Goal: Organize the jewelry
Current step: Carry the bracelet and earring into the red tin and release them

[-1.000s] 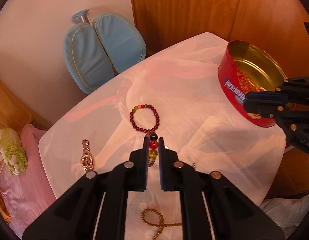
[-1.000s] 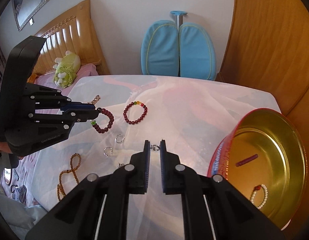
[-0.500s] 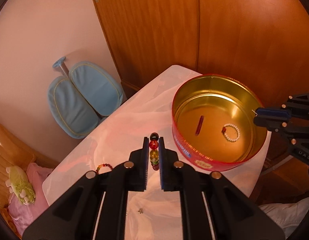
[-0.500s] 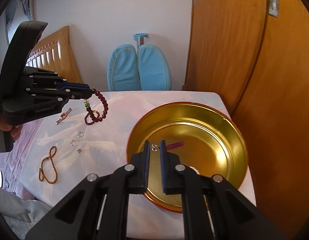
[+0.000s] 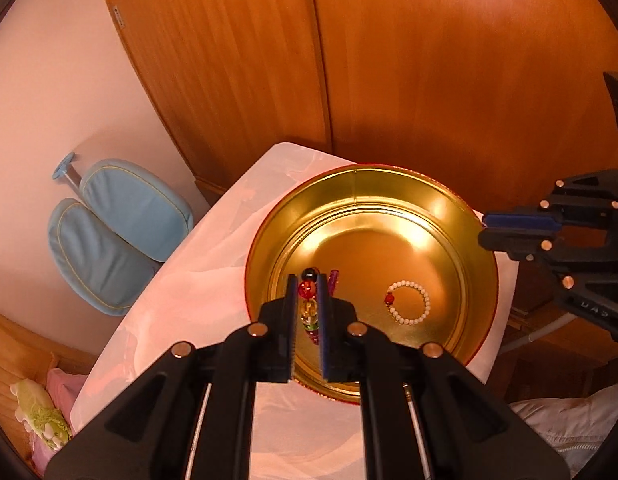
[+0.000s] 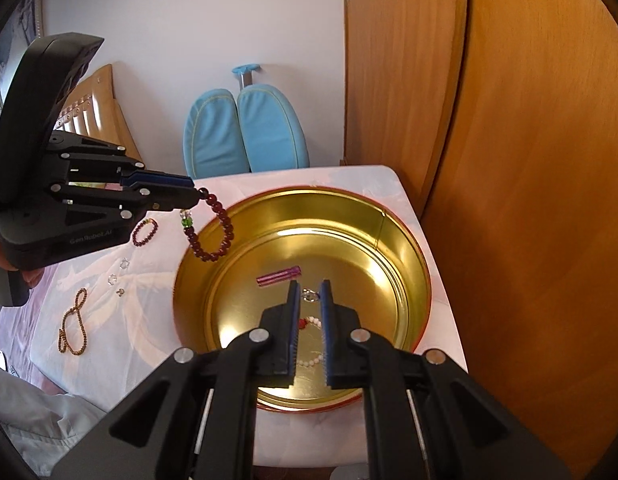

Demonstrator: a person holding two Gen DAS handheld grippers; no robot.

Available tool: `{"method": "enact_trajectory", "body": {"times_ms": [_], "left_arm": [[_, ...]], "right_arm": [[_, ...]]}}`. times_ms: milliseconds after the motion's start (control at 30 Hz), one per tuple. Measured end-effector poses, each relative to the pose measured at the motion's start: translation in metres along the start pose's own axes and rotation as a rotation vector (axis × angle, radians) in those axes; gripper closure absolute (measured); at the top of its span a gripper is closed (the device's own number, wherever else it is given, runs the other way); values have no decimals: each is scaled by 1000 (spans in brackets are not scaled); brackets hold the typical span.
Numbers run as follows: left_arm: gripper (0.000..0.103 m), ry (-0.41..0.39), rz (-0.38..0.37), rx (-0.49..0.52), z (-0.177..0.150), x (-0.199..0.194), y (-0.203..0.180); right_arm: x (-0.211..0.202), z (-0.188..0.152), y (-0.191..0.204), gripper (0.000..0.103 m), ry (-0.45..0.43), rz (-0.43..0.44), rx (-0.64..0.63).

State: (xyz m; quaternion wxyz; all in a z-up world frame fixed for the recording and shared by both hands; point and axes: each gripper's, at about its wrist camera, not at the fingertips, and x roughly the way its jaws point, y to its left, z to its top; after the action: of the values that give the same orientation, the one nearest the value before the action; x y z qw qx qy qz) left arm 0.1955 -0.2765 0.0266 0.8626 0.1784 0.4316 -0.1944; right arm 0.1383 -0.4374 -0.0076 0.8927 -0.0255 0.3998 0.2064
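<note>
A round red tin with a gold inside (image 5: 461, 216) (image 6: 409, 264) stands on the white table. A white pearl bracelet (image 5: 409, 307) (image 6: 313, 323) and a purple stick (image 6: 278, 276) lie in it. My left gripper (image 5: 309, 292) (image 6: 195, 196) is shut on a dark red bead bracelet (image 5: 308, 289) (image 6: 213, 236), which hangs over the tin's left rim. My right gripper (image 6: 309, 292) (image 5: 485, 226) is shut on a small silver ring (image 6: 309, 296) and holds it above the tin's middle.
On the table left of the tin lie another red bead bracelet (image 6: 145, 232), a brown bead necklace (image 6: 74, 328) and small silver rings (image 6: 118, 276). A blue chair back (image 6: 245, 132) stands behind the table. Wooden doors (image 6: 509, 160) are at the right. A bed is at the left.
Both grippers have moved from over the table to over the tin, each still holding its piece. The tin now fills the middle of both views.
</note>
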Motion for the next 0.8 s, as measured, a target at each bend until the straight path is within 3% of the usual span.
{"method": "enact_trajectory", "body": {"times_ms": [300, 800], "left_arm": [[94, 71, -87, 49, 12, 61, 0], [94, 158, -134, 65, 7, 100, 1]], "right_arm": [[48, 7, -25, 92, 124, 5, 32], [104, 12, -20, 92, 251, 92, 29]]}}
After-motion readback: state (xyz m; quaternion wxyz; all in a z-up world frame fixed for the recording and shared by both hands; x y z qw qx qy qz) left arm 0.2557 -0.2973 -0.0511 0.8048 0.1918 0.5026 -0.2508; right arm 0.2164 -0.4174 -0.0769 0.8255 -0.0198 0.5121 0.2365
